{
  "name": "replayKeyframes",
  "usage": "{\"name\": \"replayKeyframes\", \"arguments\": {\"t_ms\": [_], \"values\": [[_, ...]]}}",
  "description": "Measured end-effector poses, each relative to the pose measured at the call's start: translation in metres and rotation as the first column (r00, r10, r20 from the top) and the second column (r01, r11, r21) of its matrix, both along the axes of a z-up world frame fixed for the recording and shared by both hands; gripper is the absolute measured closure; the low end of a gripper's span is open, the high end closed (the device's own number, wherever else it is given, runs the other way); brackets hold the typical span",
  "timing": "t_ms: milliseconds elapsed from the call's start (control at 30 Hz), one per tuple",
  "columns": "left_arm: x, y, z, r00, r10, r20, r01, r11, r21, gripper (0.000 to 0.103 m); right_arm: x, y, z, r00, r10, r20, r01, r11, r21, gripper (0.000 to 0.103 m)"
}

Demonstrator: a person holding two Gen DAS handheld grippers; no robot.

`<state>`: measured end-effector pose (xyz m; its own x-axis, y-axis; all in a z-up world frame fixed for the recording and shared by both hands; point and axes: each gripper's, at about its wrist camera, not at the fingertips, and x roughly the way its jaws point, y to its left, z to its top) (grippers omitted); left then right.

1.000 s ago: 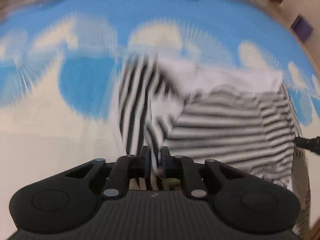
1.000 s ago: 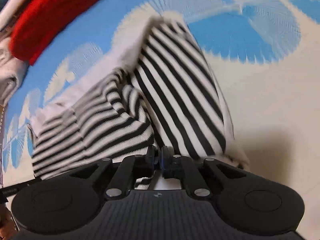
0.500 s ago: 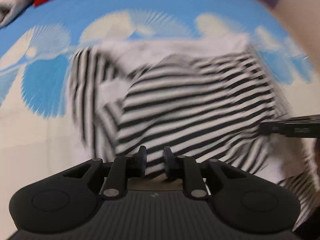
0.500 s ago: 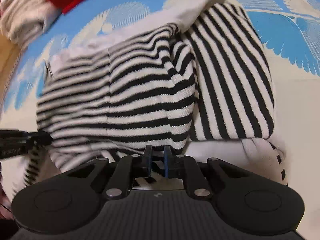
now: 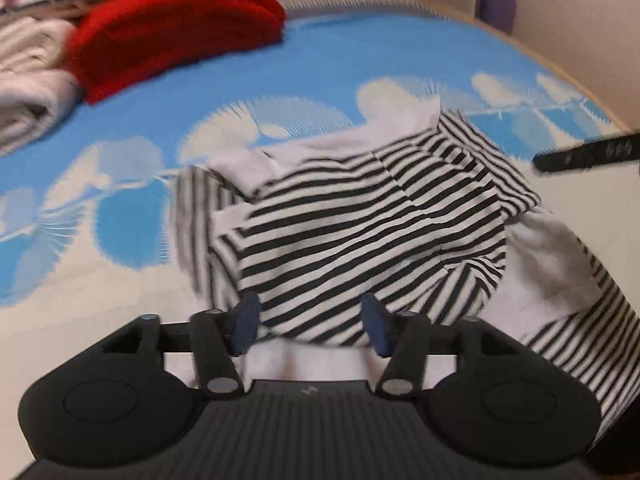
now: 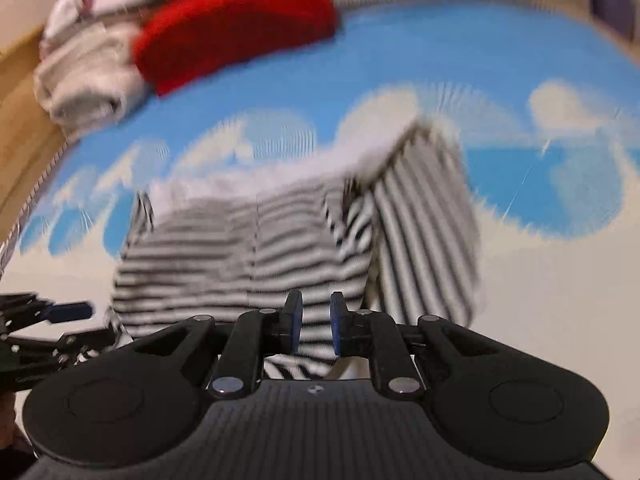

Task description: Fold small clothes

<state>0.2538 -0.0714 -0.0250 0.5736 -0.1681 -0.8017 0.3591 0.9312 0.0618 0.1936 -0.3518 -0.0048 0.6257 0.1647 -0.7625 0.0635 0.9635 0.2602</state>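
Observation:
A black-and-white striped garment (image 5: pixel 372 232) with white parts lies partly folded on the blue and white patterned bed cover (image 5: pixel 340 64). My left gripper (image 5: pixel 310 322) is open, its jaws wide apart over the garment's near edge, holding nothing. The right gripper's finger (image 5: pixel 584 156) pokes in at the right. In the right wrist view the striped garment (image 6: pixel 260 252) is blurred. My right gripper (image 6: pixel 314 326) is slightly open just above the near edge of the cloth, apparently not gripping it. The left gripper (image 6: pixel 60 314) shows at the left edge.
A folded red garment (image 5: pixel 176 32) and a stack of folded white and beige clothes (image 5: pixel 28 80) lie at the far left of the bed; they also show in the right wrist view (image 6: pixel 236 24). A wooden bed edge (image 6: pixel 20 128) runs along the left.
Both grippers have let go of the striped garment, which now lies folded over on the bed. The left jaws opened wide, the right ones a little. Both have drawn back and tilted up.

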Motion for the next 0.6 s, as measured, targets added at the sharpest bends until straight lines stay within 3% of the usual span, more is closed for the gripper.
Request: {"name": "replayKeyframes", "arguments": {"t_ms": [200,367,400,433,500,600], "values": [[-0.081,0.042,0.037,0.994,0.042,0.100,-0.034,0.996,-0.077,0.034,-0.069,-0.010,0.062,0.987,-0.021,0.160,0.026,0.999,-0.028,0.072],[-0.128,0.078,0.040,0.991,0.087,0.104,-0.078,0.993,-0.090,0.037,-0.148,-0.021,0.053,0.982,-0.059,0.182,0.079,0.991,-0.110,0.068],[-0.134,0.085,0.038,0.991,0.095,0.098,-0.086,0.991,-0.098,0.045,-0.159,-0.026,0.045,0.983,-0.090,0.158,0.106,0.990,-0.096,0.068],[-0.140,0.093,0.035,0.991,0.103,0.088,-0.093,0.990,-0.108,0.060,-0.164,-0.028,0.038,0.986,-0.122,0.114,0.131,0.988,-0.083,0.069],[-0.148,0.109,0.029,0.992,0.112,0.064,-0.103,0.985,-0.138,0.075,-0.179,-0.035,0.036,0.977,-0.160,0.142,0.165,0.986,-0.027,0.073],[-0.157,0.132,0.010,0.992,0.125,0.008,-0.122,0.980,-0.156,0.081,-0.191,-0.040,0.011,0.985,-0.164,0.053,0.166,0.985,-0.048,0.076]]}}
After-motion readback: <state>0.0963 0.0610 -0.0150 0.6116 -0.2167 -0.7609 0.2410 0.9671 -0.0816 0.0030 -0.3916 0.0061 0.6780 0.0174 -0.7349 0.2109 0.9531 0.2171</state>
